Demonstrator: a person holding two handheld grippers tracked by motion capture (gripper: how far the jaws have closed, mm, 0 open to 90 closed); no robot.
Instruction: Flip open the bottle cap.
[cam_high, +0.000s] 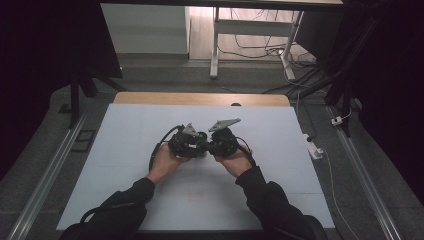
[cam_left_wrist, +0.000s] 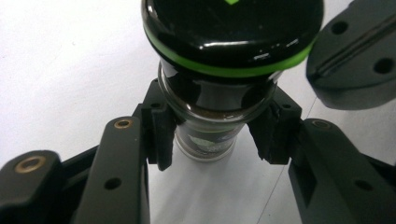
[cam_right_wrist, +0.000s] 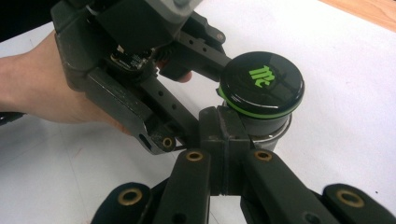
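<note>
Gripping the small glass spice jar with the glossy black cap and green band (cam_left_wrist: 205, 116) around its neck, the left gripper (cam_left_wrist: 212, 128) has its black pads (cam_left_wrist: 161, 135) pressed against the glass from both sides, just below the cap. That hold looks meant to keep the jar from turning while the cap is worked on, though this is a judgement from the pose alone.

The right gripper (cam_right_wrist: 223, 140) sits just beside the jar, and its two jaws meet flat against each other with nothing between them; their tip lies against the jar's neck under the green band. Whether it presses or merely touches there is hard to tell, since the cap overhangs the contact.

In the high view both hands (cam_high: 165, 161) meet near the middle of the white table sheet (cam_high: 125, 130), the grippers nose to nose with the jar between them, its green band a small fleck (cam_high: 202, 136). The jar stands on the sheet or just above it; the left gripper view leaves its base too dim to decide.

Its long axis runs roughly upright, tipped a little, with the cap up and the green logo (cam_right_wrist: 261, 75) on the cap's flat face turned toward the right gripper's camera. Dark ground contents show through the glass below the neck.
</note>
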